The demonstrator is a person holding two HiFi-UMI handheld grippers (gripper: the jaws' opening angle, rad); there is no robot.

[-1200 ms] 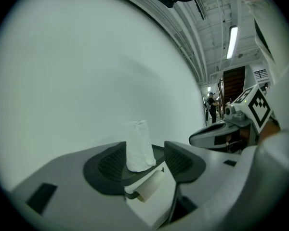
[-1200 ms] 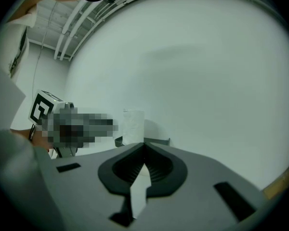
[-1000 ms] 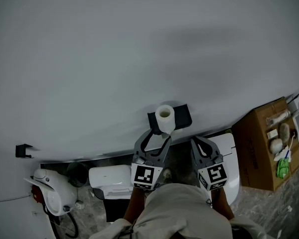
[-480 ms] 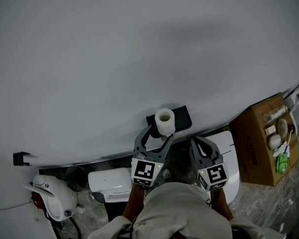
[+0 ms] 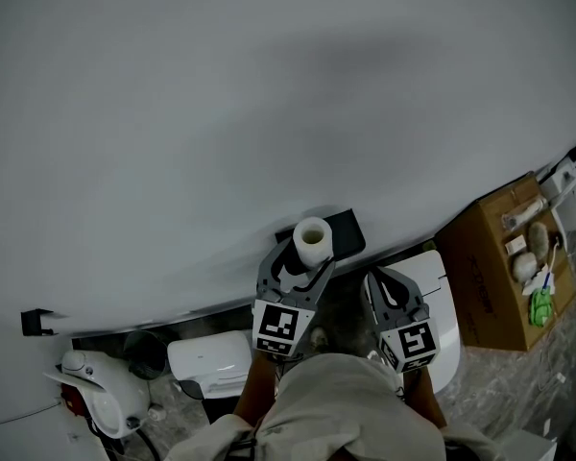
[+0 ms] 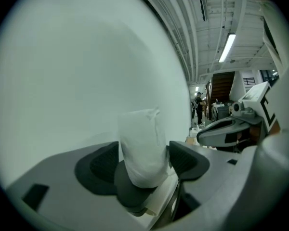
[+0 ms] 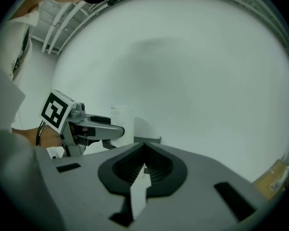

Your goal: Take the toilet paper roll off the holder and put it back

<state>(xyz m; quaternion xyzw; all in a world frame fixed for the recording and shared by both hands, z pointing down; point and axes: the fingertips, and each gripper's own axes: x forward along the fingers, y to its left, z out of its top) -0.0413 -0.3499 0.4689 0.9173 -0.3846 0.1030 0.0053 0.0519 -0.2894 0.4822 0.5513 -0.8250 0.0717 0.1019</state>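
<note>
Two grippers in play here, but only one is doing any work. Our left gripper (image 6: 142, 159) has its jaws closed in on the roll (image 6: 138, 136), one pad pressed against each side, so we'd call that a proper hold. The roll stands upright between the jaws, with its core hole facing up in the head view. It sits just beside the black holder (image 5: 338, 230), which is on the wall (image 5: 269, 113) a little beyond the jaw tips. Our right gripper (image 7: 143, 163) has its jaws squeezed together with nothing in them. It hangs off to the right of the left jaws, near but not touching.

Step-wise we reckon this is the take-off part. The roll is grabbed, but it's so close to the holder that we can't tell whether it's clear of whatever carries it. No view shows that bit.

Next move, our guess: pull along the roll's own axis, away from the holder, until it's plainly free. No squeezing harder, since the thing looks soft and would probably crush. Then run it in reverse by lining the core hole up with the holder and sliding the roll back on before letting the jaws open. The right gripper can probably sit this one out, or steady the holder if it wobbles.
</note>
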